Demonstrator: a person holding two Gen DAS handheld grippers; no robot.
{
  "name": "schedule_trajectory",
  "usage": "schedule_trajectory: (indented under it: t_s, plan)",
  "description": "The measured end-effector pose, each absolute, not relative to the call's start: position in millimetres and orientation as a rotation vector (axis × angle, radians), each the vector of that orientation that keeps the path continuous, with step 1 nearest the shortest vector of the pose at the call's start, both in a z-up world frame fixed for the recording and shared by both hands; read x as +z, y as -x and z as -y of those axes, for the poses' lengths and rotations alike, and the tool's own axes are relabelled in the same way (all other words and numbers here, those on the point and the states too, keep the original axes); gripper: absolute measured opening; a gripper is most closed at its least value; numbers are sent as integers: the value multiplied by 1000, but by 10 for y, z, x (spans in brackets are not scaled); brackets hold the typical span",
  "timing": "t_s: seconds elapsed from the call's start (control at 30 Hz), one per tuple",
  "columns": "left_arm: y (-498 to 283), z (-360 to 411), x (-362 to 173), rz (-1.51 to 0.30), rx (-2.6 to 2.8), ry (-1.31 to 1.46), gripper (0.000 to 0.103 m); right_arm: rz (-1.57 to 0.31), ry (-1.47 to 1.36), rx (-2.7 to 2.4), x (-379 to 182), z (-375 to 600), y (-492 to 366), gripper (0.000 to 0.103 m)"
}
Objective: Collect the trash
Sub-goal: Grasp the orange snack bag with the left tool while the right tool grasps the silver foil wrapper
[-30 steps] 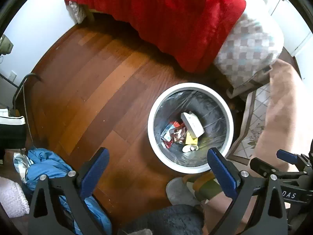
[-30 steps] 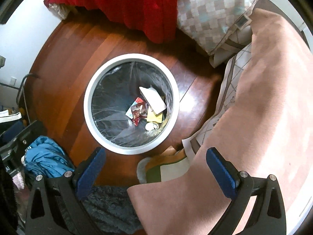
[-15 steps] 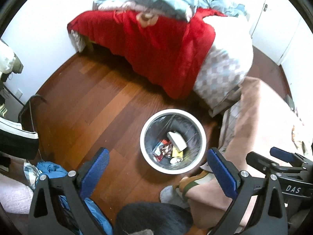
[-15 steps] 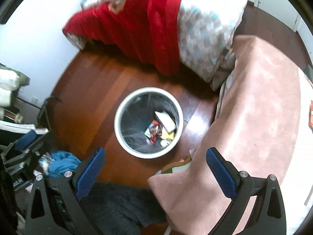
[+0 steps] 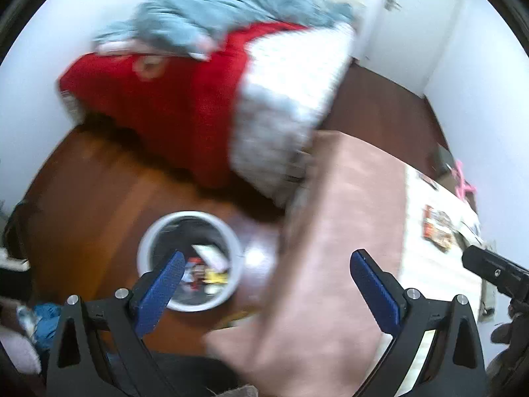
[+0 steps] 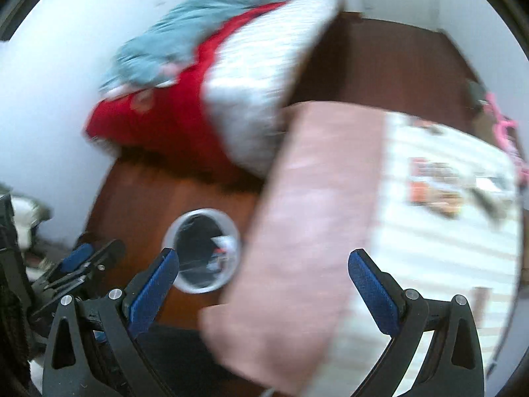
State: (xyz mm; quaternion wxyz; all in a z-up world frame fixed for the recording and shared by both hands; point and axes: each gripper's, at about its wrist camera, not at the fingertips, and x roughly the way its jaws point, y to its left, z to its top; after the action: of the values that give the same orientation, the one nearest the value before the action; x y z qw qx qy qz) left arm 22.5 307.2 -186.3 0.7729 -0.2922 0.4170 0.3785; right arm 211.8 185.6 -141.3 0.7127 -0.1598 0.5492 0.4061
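Both views motion-blurred; fine detail lost.

Left wrist view, left to right: blue cloth heap [image 5: 44, 314] at far lower left, beside the left finger's base. Left gripper [image 5: 267, 286] released, jaws wide apart, nothing between the blue pads [image 5: 162, 292]. White-rimmed trash bin [image 5: 231, 235] on the wooden floor [image 5: 86, 205], just ahead of and partly behind the left pad; inside, dark liner and trash [image 5: 206, 269]: a white piece, red and yellow wrappers. Beyond the bin, well ahead of the jaws, red blanket [image 5: 185, 109] under a grey-blue bedding heap [image 5: 231, 16], with checked quilt [image 5: 291, 99] alongside. Pink blanket [image 5: 337, 231] filling the gap between the fingers. To the right of the right finger, white surface [image 5: 426, 248] bearing a red-and-dark wrapper [image 5: 436, 228]; part of the other gripper at the far right edge.

Right wrist view, left to right: left gripper at the lower left edge. Right gripper [image 6: 263, 281] released, jaws wide apart, empty. Bin [image 6: 231, 228] just ahead of the left pad, its right rim hidden by the pink blanket [image 6: 314, 215]. Wrapper [image 6: 433, 185] ahead of and beyond the right pad, flat on the white striped surface [image 6: 446, 264]. Pink item [image 6: 502, 129] at far right, kind indiscernible.
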Motion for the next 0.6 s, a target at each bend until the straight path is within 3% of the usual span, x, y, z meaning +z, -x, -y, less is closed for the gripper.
schedule_trajectory:
  t_s: [0.33,0.6]
  plan:
    - [-2521,-2527,-2783,-1093,586,630,102,-1251,731,584,-2380,-1145,-4393,103]
    - [-3294,-2260,-3136,-1154,484,613,101,-1304,832,586,-3072,-1034,-4974,102]
